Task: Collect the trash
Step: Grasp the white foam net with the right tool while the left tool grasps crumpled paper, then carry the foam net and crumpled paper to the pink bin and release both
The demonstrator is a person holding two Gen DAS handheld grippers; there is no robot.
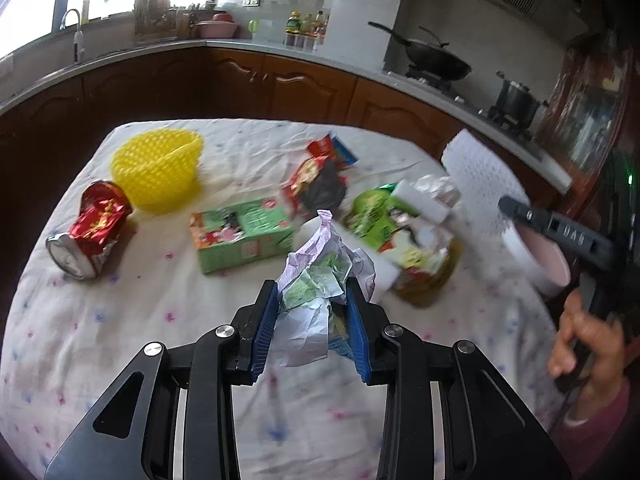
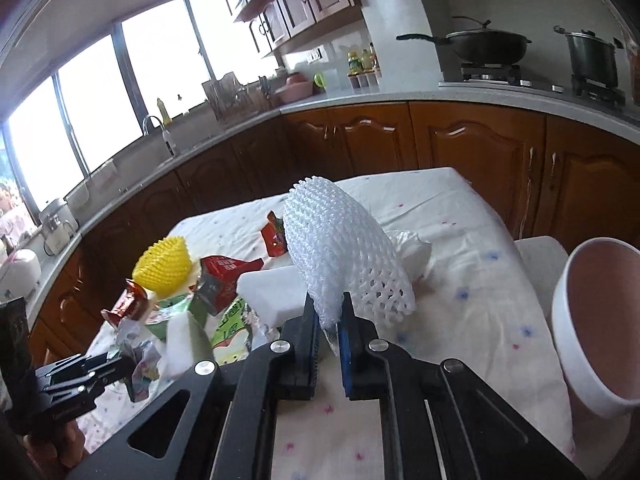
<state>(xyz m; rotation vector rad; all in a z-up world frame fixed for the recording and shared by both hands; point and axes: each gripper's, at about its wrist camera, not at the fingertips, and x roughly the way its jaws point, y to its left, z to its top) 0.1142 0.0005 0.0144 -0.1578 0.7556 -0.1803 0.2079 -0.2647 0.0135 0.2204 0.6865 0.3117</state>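
My left gripper (image 1: pixel 312 300) is shut on a crumpled paper wrapper (image 1: pixel 320 280) and holds it above the cloth-covered table (image 1: pixel 120 340). My right gripper (image 2: pixel 329 312) is shut on a white foam fruit net (image 2: pixel 340 248) and holds it up; the net also shows in the left wrist view (image 1: pixel 480 176). A white bin with a pink inside (image 2: pixel 600 320) stands at the right, also seen in the left wrist view (image 1: pixel 536 256). On the table lie a crushed red can (image 1: pixel 92 228), a green carton (image 1: pixel 244 236), a yellow foam net (image 1: pixel 158 168), red and black wrappers (image 1: pixel 316 184) and a green snack bag (image 1: pixel 400 236).
Dark wooden kitchen cabinets (image 1: pixel 280 84) and a grey counter run behind the table. A wok (image 2: pixel 484 44) and a pot (image 2: pixel 592 56) stand on the stove at the back right. A white sponge block (image 2: pixel 272 292) lies among the wrappers.
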